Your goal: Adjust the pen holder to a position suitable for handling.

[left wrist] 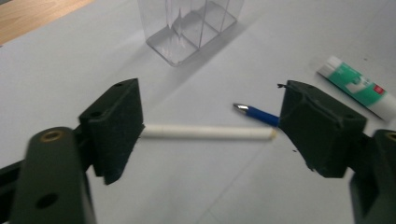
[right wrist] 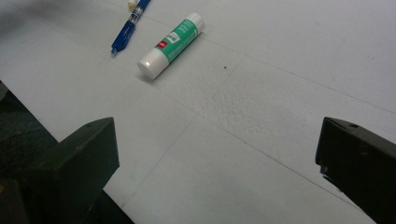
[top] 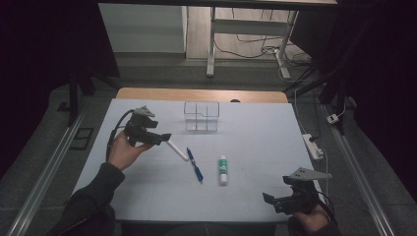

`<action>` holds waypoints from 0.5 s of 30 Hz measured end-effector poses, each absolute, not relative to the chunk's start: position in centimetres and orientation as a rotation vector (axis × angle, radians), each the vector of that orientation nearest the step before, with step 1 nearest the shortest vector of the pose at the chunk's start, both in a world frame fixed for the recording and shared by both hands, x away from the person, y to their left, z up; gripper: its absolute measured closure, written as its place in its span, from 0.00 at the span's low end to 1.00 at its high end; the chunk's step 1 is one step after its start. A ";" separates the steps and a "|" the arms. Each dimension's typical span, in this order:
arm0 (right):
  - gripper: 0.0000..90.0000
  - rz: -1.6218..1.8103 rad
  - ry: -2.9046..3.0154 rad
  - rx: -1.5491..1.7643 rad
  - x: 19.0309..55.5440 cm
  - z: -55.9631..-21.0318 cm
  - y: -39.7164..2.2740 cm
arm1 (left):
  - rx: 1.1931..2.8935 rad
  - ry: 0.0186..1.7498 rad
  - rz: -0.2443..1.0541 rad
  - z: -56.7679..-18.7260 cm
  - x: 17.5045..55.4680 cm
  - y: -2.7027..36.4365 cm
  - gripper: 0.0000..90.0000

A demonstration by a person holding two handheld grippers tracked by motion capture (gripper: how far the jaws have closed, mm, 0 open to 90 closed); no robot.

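White stick lying free between wide left jaws

The left gripper (left wrist: 208, 133) stands wide open around the thin white cylindrical stick (left wrist: 205, 132), which lies on the white table sheet (top: 255, 147) just beside the blue pen (top: 194, 165); the right gripper (right wrist: 217, 163), gaping and empty, sits well apart from that pen.
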State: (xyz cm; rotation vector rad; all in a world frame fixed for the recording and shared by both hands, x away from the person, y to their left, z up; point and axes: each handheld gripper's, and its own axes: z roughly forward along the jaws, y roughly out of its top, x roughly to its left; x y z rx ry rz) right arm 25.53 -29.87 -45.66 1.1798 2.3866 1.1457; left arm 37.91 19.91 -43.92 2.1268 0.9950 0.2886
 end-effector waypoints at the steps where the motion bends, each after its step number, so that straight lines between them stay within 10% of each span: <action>1: 0.00 1.146 2.389 1.180 25.5 -45.7 -29.9 | 2.120 0.991 0.288 -43.8 37.4 20.3 0.20; 15: 0.00 1.135 2.394 1.173 25.5 -45.7 -29.8 | 2.054 1.018 0.268 -43.5 31.8 22.8 0.07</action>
